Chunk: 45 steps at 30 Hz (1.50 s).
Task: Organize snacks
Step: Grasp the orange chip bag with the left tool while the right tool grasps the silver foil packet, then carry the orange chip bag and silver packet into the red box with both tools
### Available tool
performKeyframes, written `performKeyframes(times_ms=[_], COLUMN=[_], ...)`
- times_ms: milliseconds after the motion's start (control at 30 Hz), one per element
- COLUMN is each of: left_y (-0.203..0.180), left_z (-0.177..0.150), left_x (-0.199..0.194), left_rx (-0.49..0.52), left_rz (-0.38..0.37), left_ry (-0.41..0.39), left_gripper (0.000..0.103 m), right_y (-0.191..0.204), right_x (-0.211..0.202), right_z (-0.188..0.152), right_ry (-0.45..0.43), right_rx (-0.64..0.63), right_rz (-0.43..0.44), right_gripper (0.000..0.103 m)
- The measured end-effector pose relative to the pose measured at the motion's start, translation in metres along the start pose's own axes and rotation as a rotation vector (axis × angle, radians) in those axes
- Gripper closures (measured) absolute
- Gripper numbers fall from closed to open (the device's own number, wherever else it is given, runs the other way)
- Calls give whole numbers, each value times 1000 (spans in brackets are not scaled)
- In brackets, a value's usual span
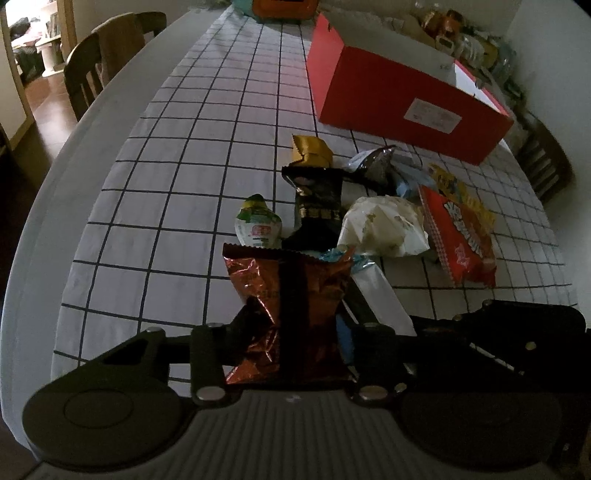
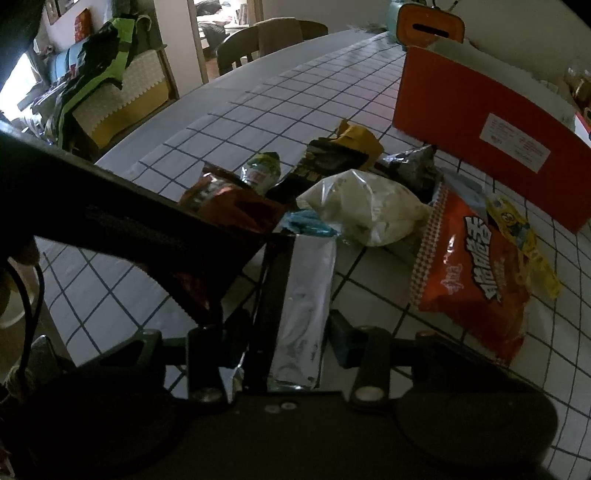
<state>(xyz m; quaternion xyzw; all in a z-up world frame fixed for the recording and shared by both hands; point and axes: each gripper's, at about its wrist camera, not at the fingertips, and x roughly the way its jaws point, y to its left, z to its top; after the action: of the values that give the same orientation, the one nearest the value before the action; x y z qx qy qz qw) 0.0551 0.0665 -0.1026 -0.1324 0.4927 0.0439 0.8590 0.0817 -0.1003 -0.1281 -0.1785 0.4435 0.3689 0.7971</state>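
Note:
My left gripper point(image 1: 299, 317) is shut on a crinkled brown foil snack bag point(image 1: 291, 291), pinched at its waist and standing up between the fingers. Beside it, my right gripper point(image 2: 303, 314) is shut on a long silver packet point(image 2: 306, 295) with a blue crimped end. That silver packet point(image 1: 376, 291) also shows in the left wrist view. Just beyond lies a pile of snacks: a white bag point(image 1: 384, 225), an orange-red bag point(image 2: 472, 280), a black packet point(image 1: 317, 206), a gold packet point(image 1: 310, 151) and a small green-white packet point(image 1: 258, 225). A red box point(image 1: 388, 103) stands behind them.
The table carries a white cloth with a dark grid point(image 1: 177, 177); its curved edge runs along the left. Wooden chairs point(image 1: 107, 55) stand at the far left and another at the right point(image 1: 546, 166). Jars and clutter point(image 1: 461, 40) line the back right. An orange and teal container point(image 2: 428, 26) sits at the far end.

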Motion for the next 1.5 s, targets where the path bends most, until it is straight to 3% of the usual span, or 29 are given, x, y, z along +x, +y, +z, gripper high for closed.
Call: performKeyframes(times_ms=[600, 933, 1233, 1500], left_y=[10, 11, -3, -22], left_z=[-16, -11, 16, 60], left_x=[-34, -64, -89, -105], left_rx=[-84, -105, -76, -25], left_rz=[-21, -31, -36, -50], left_ry=[-47, -97, -167, -249], left_gripper=[66, 66, 66, 66], right_y=[-18, -18, -38, -70], right_x=[-33, -66, -98, -121], right_z=[4, 19, 51, 82], right_ry=[-28, -110, -226, -321], right_rx=[115, 104, 96, 98], right_rz=[109, 134, 120, 67], right_gripper=[62, 62, 62, 62])
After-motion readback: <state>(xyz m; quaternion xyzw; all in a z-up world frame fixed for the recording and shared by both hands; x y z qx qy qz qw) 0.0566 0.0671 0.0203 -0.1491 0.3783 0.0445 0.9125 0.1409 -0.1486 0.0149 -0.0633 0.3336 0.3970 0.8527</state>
